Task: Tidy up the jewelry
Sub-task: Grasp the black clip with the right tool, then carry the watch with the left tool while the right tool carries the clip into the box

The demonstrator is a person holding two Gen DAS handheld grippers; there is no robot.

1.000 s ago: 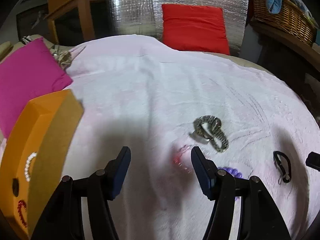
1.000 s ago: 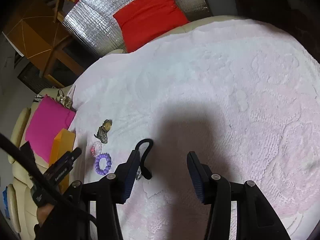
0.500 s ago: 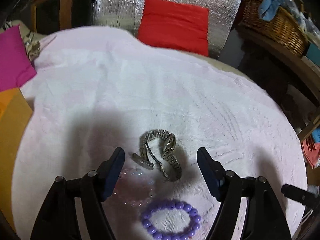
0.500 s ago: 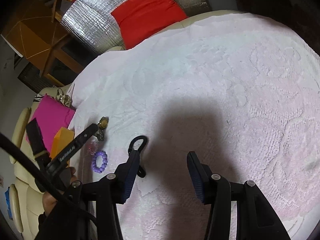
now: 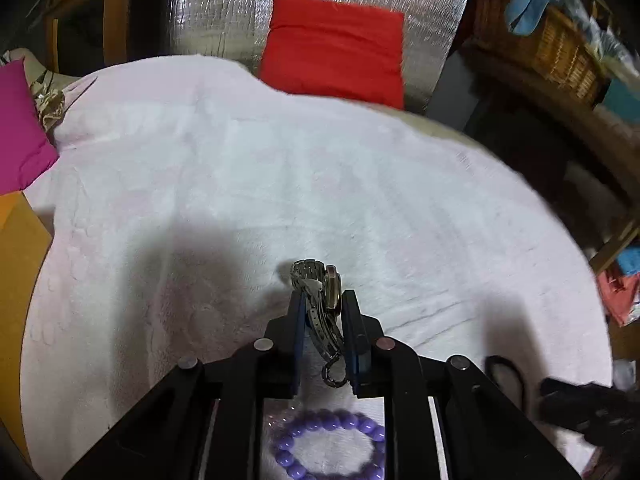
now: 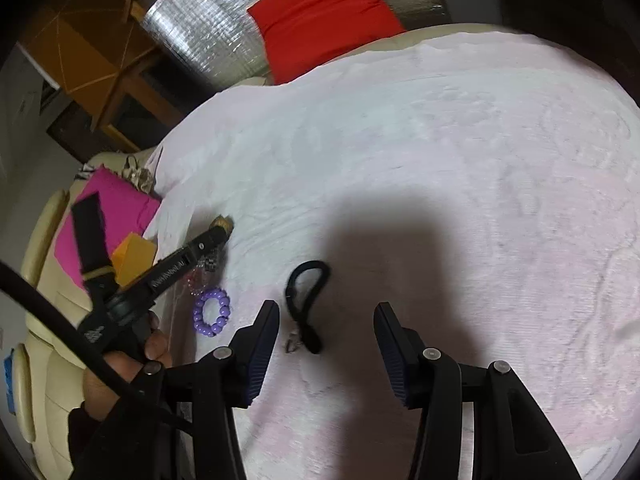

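A metal watch (image 5: 316, 270) stands on edge on the white towel (image 5: 280, 180). My left gripper (image 5: 323, 295) is closing on it, its band squeezed between the blue pads. From the right wrist view, that gripper (image 6: 219, 236) reaches in from the left over the watch (image 6: 223, 223). A purple bead bracelet (image 5: 328, 440) lies just below it, and a clear pink bracelet (image 6: 196, 282) beside that. A black cord bracelet (image 6: 306, 296) lies in front of my right gripper (image 6: 327, 312), which is open with nothing between its fingers.
An orange box (image 6: 134, 258) stands at the towel's left edge beside a magenta cushion (image 5: 20, 136). A red cushion (image 5: 336, 48) leans on silver foil at the back. A wicker basket (image 5: 548, 44) sits on a shelf at the right. A person's hand (image 6: 152, 350) holds the left gripper.
My left gripper moved right from beside the orange box to the watch and its jaws came together on it. The right gripper slid slightly, so the black bracelet now lies between its fingers' line.
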